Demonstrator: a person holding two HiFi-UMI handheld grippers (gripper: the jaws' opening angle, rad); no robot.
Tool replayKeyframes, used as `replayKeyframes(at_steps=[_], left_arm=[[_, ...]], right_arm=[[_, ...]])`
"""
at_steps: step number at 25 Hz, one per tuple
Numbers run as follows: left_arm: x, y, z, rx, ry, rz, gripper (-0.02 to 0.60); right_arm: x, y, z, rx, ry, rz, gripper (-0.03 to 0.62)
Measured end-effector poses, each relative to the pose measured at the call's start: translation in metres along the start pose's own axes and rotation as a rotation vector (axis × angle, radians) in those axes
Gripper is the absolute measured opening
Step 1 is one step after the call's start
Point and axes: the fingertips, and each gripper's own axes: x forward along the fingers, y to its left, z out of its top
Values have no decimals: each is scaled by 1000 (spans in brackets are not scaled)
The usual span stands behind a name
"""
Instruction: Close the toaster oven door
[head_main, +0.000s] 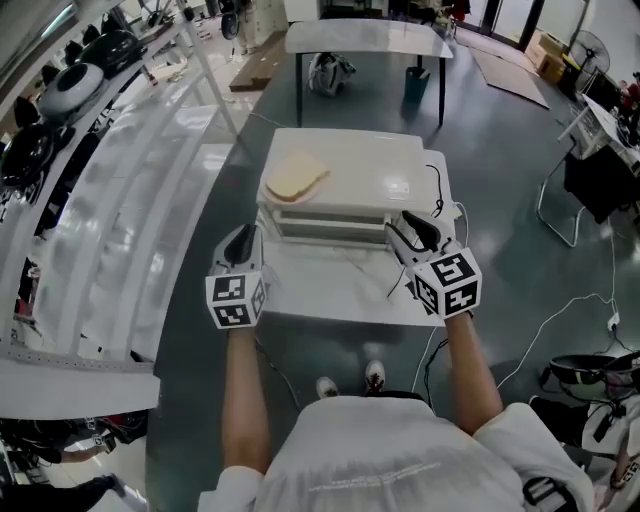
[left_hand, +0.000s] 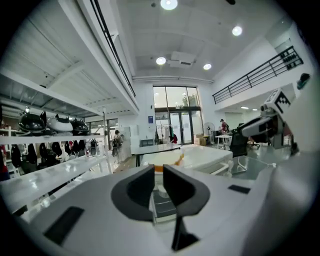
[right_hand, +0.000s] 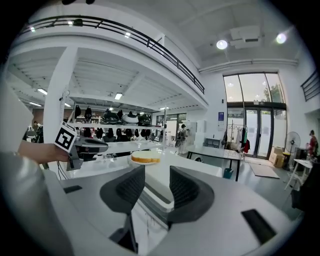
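A white toaster oven (head_main: 350, 180) stands on a white table (head_main: 330, 300), with a slice of bread (head_main: 296, 178) on its roof. The door (head_main: 330, 228) faces me along the oven's front. My left gripper (head_main: 240, 243) is at the oven's front left corner. In the left gripper view the left gripper (left_hand: 158, 187) has its jaws a narrow gap apart, with a white edge and a grey panel showing low in the gap. My right gripper (head_main: 408, 232) is at the front right corner. In its own view the right gripper (right_hand: 157, 187) stands wide, straddling the door's white rim (right_hand: 157, 202).
Behind the oven a second white table (head_main: 365, 38) stands with a blue bin (head_main: 417, 85) under it. Long white shelving (head_main: 90, 200) runs down the left. A chair (head_main: 570, 200) and loose cables (head_main: 560, 310) lie on the floor at the right.
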Motion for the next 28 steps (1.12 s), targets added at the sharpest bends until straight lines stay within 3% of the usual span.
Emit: replayKeyframes(at_steps=[7,15,28], left_arm=[[-36,11,52,77,-70,16,51],[-59,-1,81,145,-109,6,25],[-88,-5,130,204,-212,40,21]], right_arm=[[1,15,57,-82,-98,25,125],[0,26,90,-104,-179,61,35],[-3,49,119,-211,-236,131,15]])
